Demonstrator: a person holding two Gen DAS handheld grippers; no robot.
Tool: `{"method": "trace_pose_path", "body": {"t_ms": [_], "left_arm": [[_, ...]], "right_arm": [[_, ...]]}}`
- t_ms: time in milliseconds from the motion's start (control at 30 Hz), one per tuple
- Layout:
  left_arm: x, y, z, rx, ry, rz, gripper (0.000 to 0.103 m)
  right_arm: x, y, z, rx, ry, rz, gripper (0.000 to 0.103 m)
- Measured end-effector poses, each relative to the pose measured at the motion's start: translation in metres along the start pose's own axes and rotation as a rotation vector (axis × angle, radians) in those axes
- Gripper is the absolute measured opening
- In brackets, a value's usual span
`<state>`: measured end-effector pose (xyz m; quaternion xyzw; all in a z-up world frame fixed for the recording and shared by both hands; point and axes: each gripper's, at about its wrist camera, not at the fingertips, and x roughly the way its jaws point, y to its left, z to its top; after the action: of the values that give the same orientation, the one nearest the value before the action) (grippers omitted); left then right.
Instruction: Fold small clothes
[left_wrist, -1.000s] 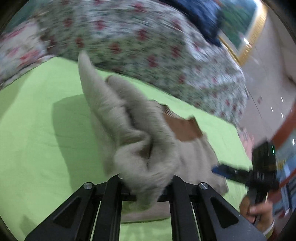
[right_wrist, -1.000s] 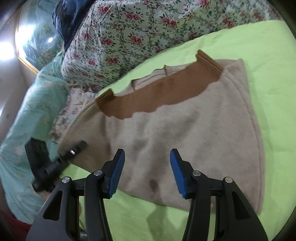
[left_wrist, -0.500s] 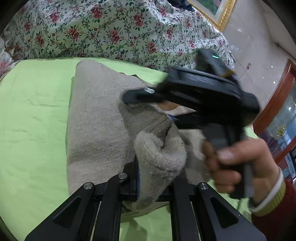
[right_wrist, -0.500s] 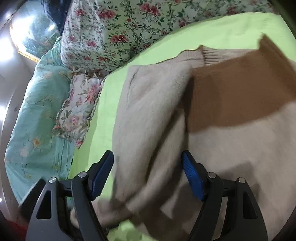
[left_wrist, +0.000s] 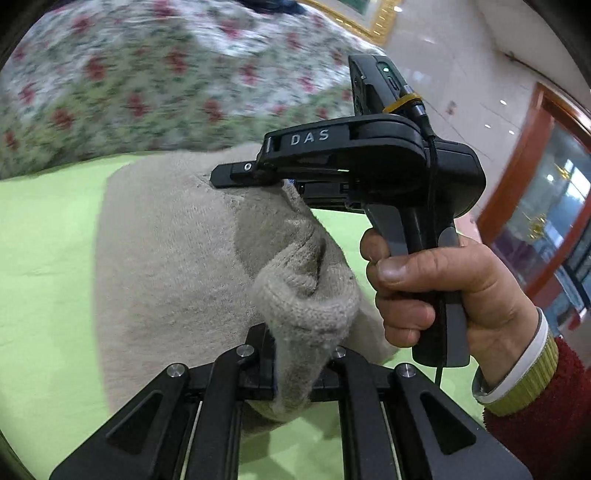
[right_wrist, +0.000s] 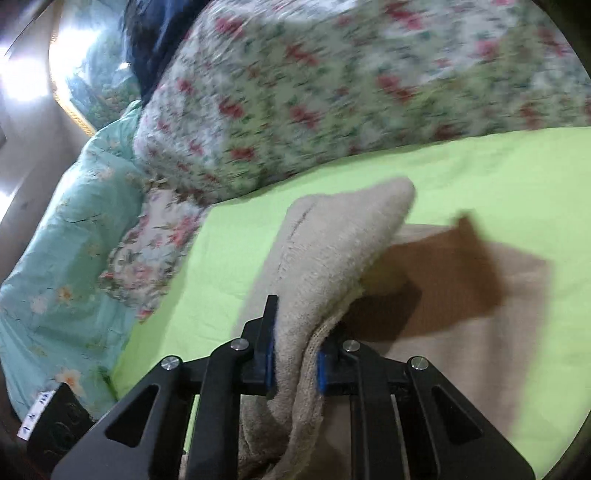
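Both tools (left_wrist: 295, 373) (right_wrist: 293, 363) around sweater (left_wrist: 177, 258) folds

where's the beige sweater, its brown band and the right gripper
beige sweater (left_wrist: 166, 258), left wrist view, on its flat knit body.
brown band (right_wrist: 461, 273), right wrist view, mid-band.
right gripper (right_wrist: 295, 365), right wrist view, between its blue pads, shut on a sweater fold.

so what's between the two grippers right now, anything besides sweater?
Only a raised fold of the beige sweater spans between the left gripper and the right gripper, both shut on it. This shows in the left wrist view.
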<state>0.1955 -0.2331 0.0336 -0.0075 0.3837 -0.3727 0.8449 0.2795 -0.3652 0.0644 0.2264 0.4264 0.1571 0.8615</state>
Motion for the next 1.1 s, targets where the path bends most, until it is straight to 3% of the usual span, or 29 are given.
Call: {"method": "trace_pose_path", "body": {"t_ms": [233, 400, 500, 667, 700, 733, 800, 833, 933, 1100], "left_arm": [[0.074, -0.036, -0.014, 0.033, 0.121, -0.028, 0.008], [0.09, -0.038, -0.017, 0.031, 0.148, 0.0, 0.009], [0.089, -0.035, -0.016, 0.012, 0.165, -0.019, 0.017], [0.056, -0.028, -0.024, 0.006, 0.184, -0.089, 0.038], [0.045, -0.025, -0.024, 0.005, 0.172, -0.089, 0.046], [0.033, -0.02, -0.024, 0.003, 0.159, -0.081, 0.059], [0.01, -0.006, -0.022, -0.014, 0.115, -0.05, 0.069], [0.0, 0.003, -0.021, -0.027, 0.097, -0.037, 0.075], [-0.018, 0.036, -0.013, -0.074, 0.059, 0.007, 0.086], [-0.015, 0.09, -0.003, -0.171, 0.068, 0.054, 0.087]], "right_arm": [[-0.002, -0.069, -0.018, 0.057, 0.076, -0.167, 0.018], [0.007, -0.064, -0.02, -0.057, 0.093, -0.229, 0.018], [0.012, -0.058, -0.02, -0.116, 0.088, -0.268, 0.019], [-0.009, -0.072, -0.029, -0.071, 0.04, -0.322, 0.041], [-0.017, -0.076, -0.031, -0.053, 0.026, -0.325, 0.047], [-0.024, -0.077, -0.033, -0.038, 0.009, -0.337, 0.059], [-0.039, -0.082, -0.039, -0.01, -0.017, -0.369, 0.076], [-0.048, -0.085, -0.043, 0.019, -0.032, -0.349, 0.08], [-0.058, -0.089, -0.053, 0.079, -0.033, -0.264, 0.084], [-0.05, -0.086, -0.064, 0.108, -0.001, -0.213, 0.084]]}}
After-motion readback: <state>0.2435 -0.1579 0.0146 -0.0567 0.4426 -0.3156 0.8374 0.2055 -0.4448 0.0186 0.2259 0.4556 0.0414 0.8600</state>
